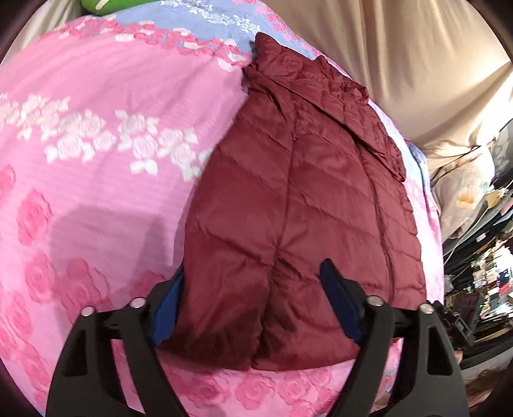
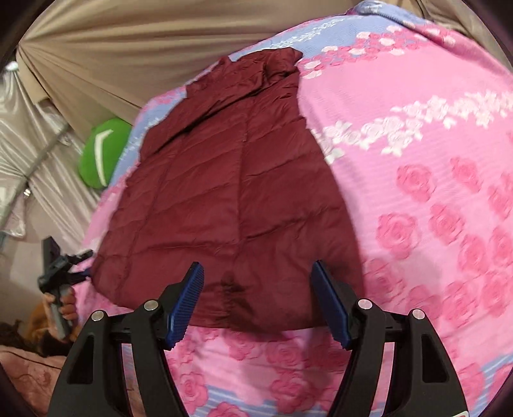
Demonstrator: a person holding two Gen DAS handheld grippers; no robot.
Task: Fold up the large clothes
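Note:
A dark red quilted jacket (image 1: 298, 205) lies flat on a pink rose-patterned bedspread (image 1: 96, 134), folded lengthwise into a long narrow shape, collar end far away. My left gripper (image 1: 253, 282) is open, its blue pads either side of the jacket's near hem, empty. In the right wrist view the jacket (image 2: 224, 192) lies the same way on the bedspread (image 2: 416, 192). My right gripper (image 2: 258, 279) is open over the near hem, empty. The left gripper (image 2: 64, 272) shows at the jacket's left corner, held by a hand.
A green cushion (image 2: 102, 154) lies at the far side of the bed, also seen in the left wrist view (image 1: 109, 6). Beige curtains (image 1: 400, 64) hang behind the bed. Cluttered shelves (image 1: 487, 256) stand to the right.

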